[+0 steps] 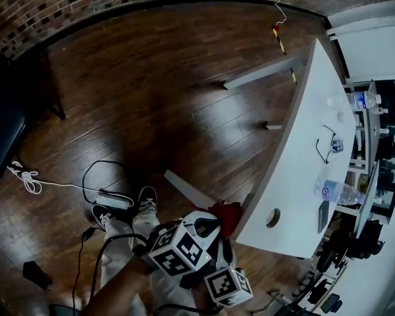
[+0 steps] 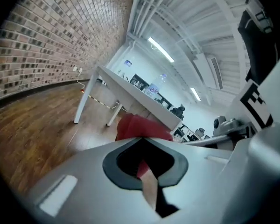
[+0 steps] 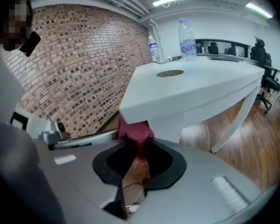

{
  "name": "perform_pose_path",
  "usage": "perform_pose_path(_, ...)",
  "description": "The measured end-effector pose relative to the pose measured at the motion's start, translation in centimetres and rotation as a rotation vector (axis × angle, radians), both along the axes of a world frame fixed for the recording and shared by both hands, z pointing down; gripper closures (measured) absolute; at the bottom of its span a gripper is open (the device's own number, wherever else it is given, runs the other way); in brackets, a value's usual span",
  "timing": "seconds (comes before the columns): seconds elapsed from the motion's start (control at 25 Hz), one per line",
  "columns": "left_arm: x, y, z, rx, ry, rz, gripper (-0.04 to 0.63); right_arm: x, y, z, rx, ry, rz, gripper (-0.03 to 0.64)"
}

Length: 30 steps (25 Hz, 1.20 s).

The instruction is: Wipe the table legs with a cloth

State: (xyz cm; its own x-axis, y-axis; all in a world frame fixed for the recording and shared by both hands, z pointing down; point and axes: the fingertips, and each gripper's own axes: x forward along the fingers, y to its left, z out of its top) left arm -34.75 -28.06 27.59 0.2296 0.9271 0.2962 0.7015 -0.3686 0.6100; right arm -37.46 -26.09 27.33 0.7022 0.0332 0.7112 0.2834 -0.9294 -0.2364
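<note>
A red cloth (image 1: 228, 216) is bunched at the near corner of the white table (image 1: 296, 170), at the top of the near table leg (image 1: 187, 189). Both grippers meet there, their marker cubes (image 1: 181, 249) side by side below the cloth. In the left gripper view my left gripper (image 2: 142, 148) is shut, a strip of the red cloth (image 2: 140, 127) caught between its jaws. My right gripper (image 3: 137, 146) is shut on the cloth (image 3: 134, 130) too, just beneath the table corner (image 3: 149, 108) and beside the white leg (image 3: 167, 125). Further legs (image 1: 263, 74) slant to the floor.
Two water bottles (image 1: 339, 191) (image 1: 362, 99), glasses (image 1: 326, 147) and a round cable hole (image 1: 272, 217) are on the tabletop. A power strip with cables (image 1: 115, 201) lies on the wood floor by the person's shoes (image 1: 147, 199). A dark seat (image 1: 3, 130) stands at left, office chairs (image 1: 342, 252) at right.
</note>
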Motion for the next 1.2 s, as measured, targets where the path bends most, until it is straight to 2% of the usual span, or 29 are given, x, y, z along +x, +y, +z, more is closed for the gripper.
perform_pose_path(0.12,0.1,-0.4,-0.1,-0.058,-0.134,0.034,0.589,0.1,0.2,0.4,-0.067,0.004,-0.078,0.565)
perform_pose_path(0.28,-1.1,-1.3,-1.9,-0.164,-0.311,0.065,0.424,-0.4,0.6,0.8,-0.133,0.006,-0.157,0.565)
perform_pose_path(0.4,-1.4,-0.6,-1.3,-0.152,-0.401,0.039,0.411,-0.5,0.5,0.8,-0.193,0.024,-0.214,0.565)
perform_pose_path(0.56,-0.8,1.2,-0.2,-0.174,-0.538,-0.008,0.414,-0.2,0.4,0.6,-0.275,0.066,-0.286,0.565)
perform_pose_path(0.76,-0.1,2.6,0.7,-0.170,-0.620,-0.014,0.428,-0.2,0.6,0.7,-0.297,0.082,-0.296,0.565)
perform_pose_path(1.0,0.4,2.6,1.4,-0.146,-0.623,-0.015,0.503,-0.9,1.0,1.2,-0.238,0.077,-0.312,0.536)
perform_pose_path(1.2,0.4,2.4,3.4,-0.082,-0.634,-0.053,0.512,-2.4,1.8,2.9,-0.243,0.012,-0.358,0.511)
